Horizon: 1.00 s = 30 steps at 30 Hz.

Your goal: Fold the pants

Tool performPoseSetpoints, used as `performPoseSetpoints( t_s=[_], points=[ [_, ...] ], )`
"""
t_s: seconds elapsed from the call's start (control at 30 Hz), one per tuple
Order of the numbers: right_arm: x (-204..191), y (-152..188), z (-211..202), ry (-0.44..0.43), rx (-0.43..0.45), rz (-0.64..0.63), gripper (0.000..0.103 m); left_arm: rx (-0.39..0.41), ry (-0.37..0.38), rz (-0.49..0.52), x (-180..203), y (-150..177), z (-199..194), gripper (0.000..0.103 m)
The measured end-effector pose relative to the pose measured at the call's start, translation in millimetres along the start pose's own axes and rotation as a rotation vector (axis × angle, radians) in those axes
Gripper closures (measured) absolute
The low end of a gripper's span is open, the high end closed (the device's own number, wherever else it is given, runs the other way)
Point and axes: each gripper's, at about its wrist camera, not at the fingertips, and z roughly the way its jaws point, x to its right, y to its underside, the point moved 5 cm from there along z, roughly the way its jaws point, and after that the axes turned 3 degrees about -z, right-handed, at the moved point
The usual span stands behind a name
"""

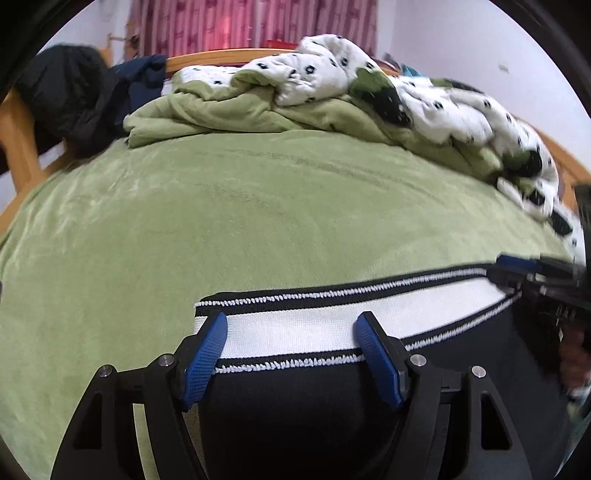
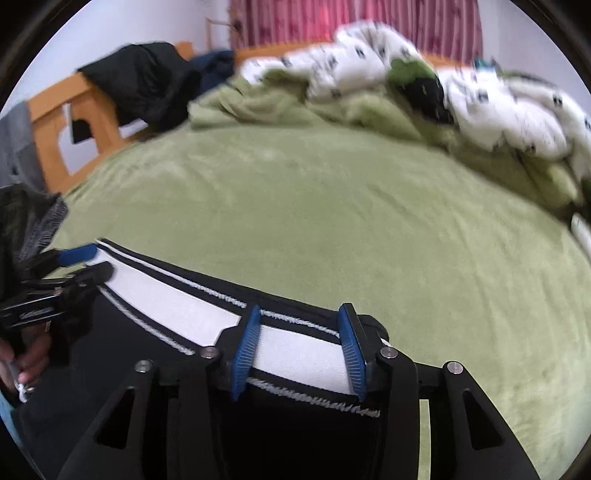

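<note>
Black pants with a white waistband edged in black-and-white stitching lie at the near edge of a green bed. My left gripper is open, its blue pads on either side of the waistband's left end. My right gripper is open over the waistband's right end; it also shows at the right edge of the left wrist view. The left gripper shows at the left of the right wrist view. The pant legs are hidden below the frames.
The green bedsheet stretches ahead. A crumpled green and white spotted quilt is piled at the far side. Dark clothes hang on the wooden bed frame at the left. Pink curtains hang behind.
</note>
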Motion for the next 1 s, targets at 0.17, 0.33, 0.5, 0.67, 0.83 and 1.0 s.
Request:
performPoseSetpoints(
  t_s=[0.17, 0.33, 0.5, 0.67, 0.83, 1.0],
  points=[
    [-5.7, 11.4, -32.1, 0.054, -0.015, -0.01, 0.059, -0.127, 0.123, 0.01, 3.1, 28.7, -30.5, 0.033],
    [-20.3, 73.5, -79.6, 0.054, -0.031, -0.023, 0.055, -0.176, 0.146, 0.018, 6.6, 93.4, -82.5, 0.033],
    [-28.1, 137.6, -116.9, 0.047, -0.013, 0.022, 0.055, -0.198, 0.225, -0.047, 11.5, 144.9, -128.6, 0.032],
    [-34.1, 184.7, -129.2, 0.038, -0.058, 0.088, 0.055, -0.236, 0.146, -0.023, 14.8, 182.5, -146.9, 0.032],
    [-37.6, 197.7, -155.7, 0.027, -0.04, 0.132, 0.055, -0.239, 0.04, 0.068, 12.8, 197.5, -160.0, 0.04],
    [-42.1, 209.8, -171.3, 0.05, -0.028, 0.137, 0.055, -0.168, -0.067, 0.224, 21.2, 198.0, -171.7, 0.04]
  ],
)
